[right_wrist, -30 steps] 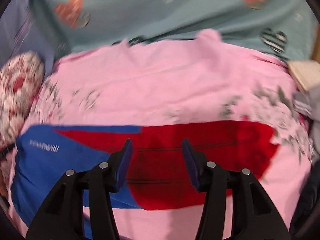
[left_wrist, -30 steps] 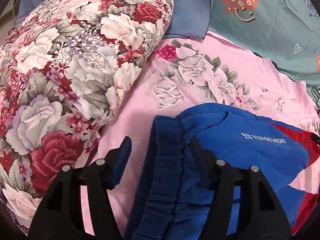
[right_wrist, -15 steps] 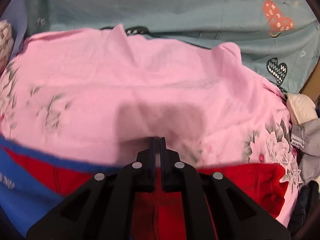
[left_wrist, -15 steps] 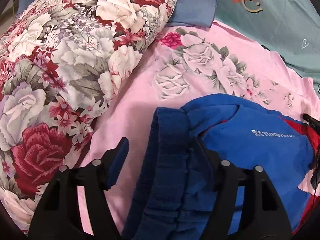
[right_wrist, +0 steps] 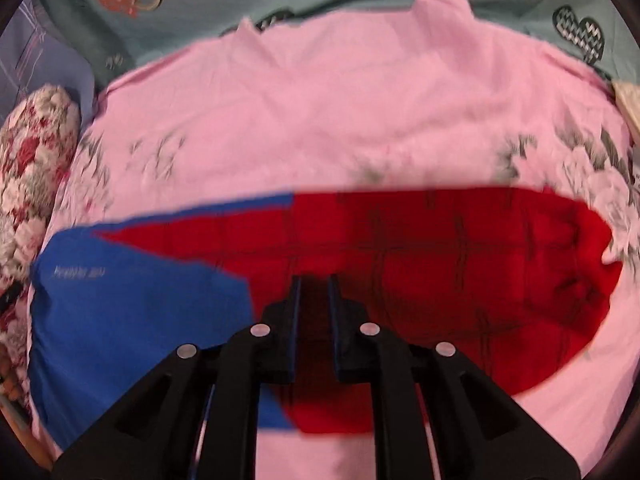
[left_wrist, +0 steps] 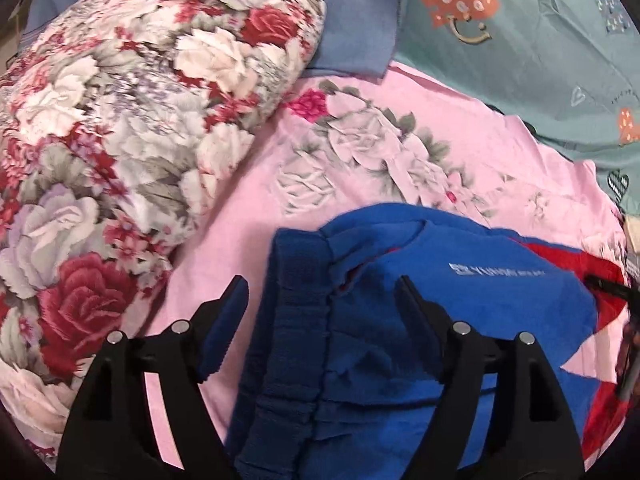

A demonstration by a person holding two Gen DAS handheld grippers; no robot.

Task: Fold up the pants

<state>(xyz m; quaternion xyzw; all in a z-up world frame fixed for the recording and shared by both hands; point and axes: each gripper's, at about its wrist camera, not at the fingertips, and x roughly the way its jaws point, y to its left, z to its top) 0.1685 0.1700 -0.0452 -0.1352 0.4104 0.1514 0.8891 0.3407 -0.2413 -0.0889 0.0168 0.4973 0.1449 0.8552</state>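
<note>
Left wrist view: our left claw (left_wrist: pixel 322 300) hangs spread wide over the blue waistband (left_wrist: pixel 298 320) of the pants (left_wrist: pixel 460 320), gripping nothing. A flowered pillow (left_wrist: pixel 132 128) lies to its left on the pink sheet (left_wrist: pixel 460 148). Our right claw (right_wrist: pixel 314 288) has narrowed to a slim gap over the red leg (right_wrist: pixel 460 272); we cannot tell whether cloth is pinched.

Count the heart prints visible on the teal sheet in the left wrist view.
4. A large orange heart with a smile at top, a white outline heart mid-right, a small orange heart at the right edge, a black patterned heart below. More may lie outside the frame.
</note>
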